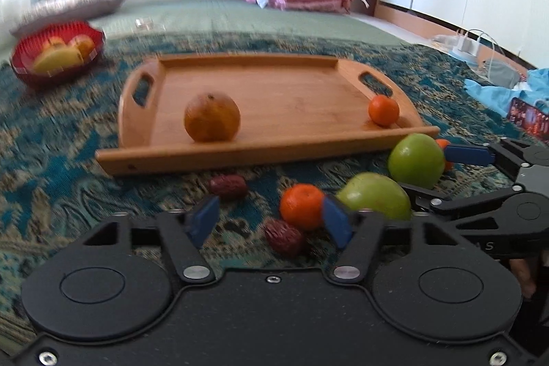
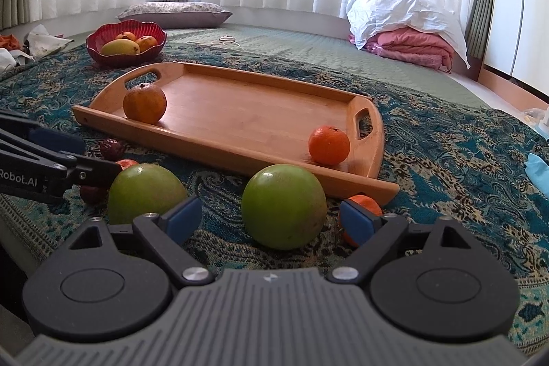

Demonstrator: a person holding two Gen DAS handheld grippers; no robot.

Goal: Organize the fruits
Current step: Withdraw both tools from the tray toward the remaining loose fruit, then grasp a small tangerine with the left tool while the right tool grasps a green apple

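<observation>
Fruits scattered over a patterned rug [image 2: 446, 139] — two green apples [image 2: 284, 205] [image 2: 145, 192], small oranges and dates [image 1: 229, 187] in front of a wooden tray [image 2: 240, 115]. On the tray: a dull orange [image 2: 144, 103] near its left handle, a bright one [image 2: 328, 144] by the right. Left hand-held gripper [image 1: 271, 220] wide open, holding nothing, a mandarin [image 1: 302, 205] just beyond its right pad. Right hand-held gripper [image 2: 274, 222] open too — spread either side of one apple, not touching. Red bowl [image 2: 125, 42] behind.
</observation>
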